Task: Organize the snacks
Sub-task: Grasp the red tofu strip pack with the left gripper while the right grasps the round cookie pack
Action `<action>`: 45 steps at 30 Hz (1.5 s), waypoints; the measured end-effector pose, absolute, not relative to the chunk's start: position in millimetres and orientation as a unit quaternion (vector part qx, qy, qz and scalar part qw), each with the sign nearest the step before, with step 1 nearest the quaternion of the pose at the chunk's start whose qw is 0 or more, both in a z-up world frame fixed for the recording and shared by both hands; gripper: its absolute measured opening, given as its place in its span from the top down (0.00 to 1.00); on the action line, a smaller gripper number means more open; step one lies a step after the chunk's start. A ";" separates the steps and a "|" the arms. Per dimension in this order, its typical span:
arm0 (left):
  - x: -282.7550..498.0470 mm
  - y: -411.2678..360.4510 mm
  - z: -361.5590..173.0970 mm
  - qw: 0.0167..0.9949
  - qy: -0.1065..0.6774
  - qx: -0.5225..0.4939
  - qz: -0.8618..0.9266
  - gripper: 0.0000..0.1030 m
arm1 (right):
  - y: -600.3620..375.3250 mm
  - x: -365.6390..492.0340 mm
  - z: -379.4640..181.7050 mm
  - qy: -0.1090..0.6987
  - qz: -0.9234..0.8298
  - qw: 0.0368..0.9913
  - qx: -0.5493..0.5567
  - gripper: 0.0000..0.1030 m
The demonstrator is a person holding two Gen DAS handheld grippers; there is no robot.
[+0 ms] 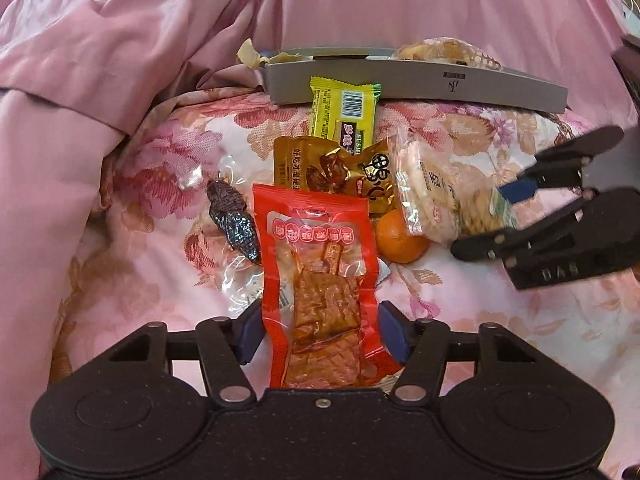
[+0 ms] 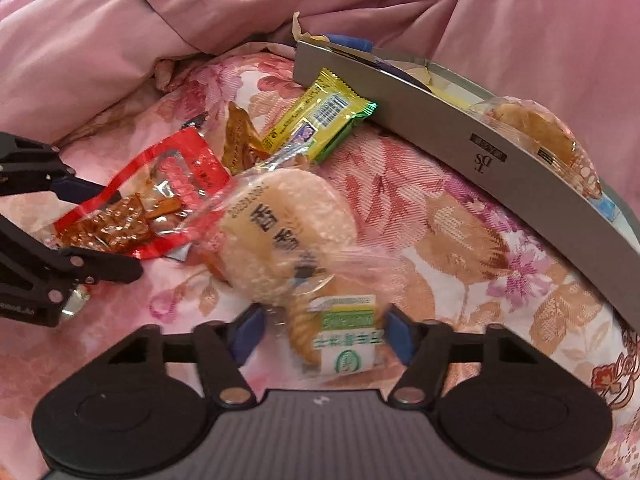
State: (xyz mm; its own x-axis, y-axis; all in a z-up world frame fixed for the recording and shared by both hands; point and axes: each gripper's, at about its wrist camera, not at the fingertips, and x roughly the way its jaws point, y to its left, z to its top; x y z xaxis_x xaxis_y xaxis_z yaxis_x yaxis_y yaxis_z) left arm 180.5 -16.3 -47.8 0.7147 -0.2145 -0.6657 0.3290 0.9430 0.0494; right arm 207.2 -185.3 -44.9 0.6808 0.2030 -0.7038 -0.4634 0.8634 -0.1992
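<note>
My left gripper [image 1: 322, 334] is shut on a red packet of brown dried tofu [image 1: 320, 264]; both blue pads press its side edges. In the right wrist view this gripper [image 2: 120, 236] comes in from the left with the red packet [image 2: 160, 200] between its fingers. My right gripper [image 2: 324, 334] is shut on a clear biscuit packet with a green label [image 2: 340, 328]. A round rice cracker packet [image 2: 280, 224] lies against it. The right gripper [image 1: 480, 222] also shows at the right of the left wrist view. A grey box [image 1: 420, 84] holds a wrapped pastry [image 1: 440, 50].
On the floral bedcover lie a yellow bar [image 1: 344, 108] leaning on the box, a gold packet [image 1: 320, 168], a small orange [image 1: 400, 240] and a dark wrapped piece [image 1: 234, 220]. A pink quilt [image 1: 120, 60] is bunched up behind and to the left.
</note>
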 end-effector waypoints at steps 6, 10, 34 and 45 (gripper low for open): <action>178.6 -13.1 -45.5 0.920 0.358 0.060 -0.147 0.41 | -177.7 187.6 -47.5 0.360 0.185 0.898 -0.174 0.47; 173.8 -13.8 -43.8 0.915 0.371 0.047 -0.151 0.41 | -173.1 169.0 -48.0 0.373 0.189 0.894 -0.160 0.47; 168.0 -21.3 -51.8 0.907 0.382 0.089 -0.156 0.36 | -171.0 137.1 -54.3 0.393 0.167 0.900 -0.091 0.39; 156.0 -13.6 -40.7 0.907 0.390 0.039 -0.155 0.45 | -171.6 123.2 -55.9 0.375 0.153 0.911 -0.072 0.48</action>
State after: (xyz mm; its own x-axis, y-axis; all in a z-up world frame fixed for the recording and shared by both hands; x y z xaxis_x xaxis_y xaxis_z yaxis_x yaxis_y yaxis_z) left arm 156.0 -13.6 -40.7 0.6479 -0.2507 -0.7192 0.3119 0.9488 -0.0498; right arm 123.2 -171.6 -55.9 0.6720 0.2260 -0.7052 -0.3337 0.9426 -0.0159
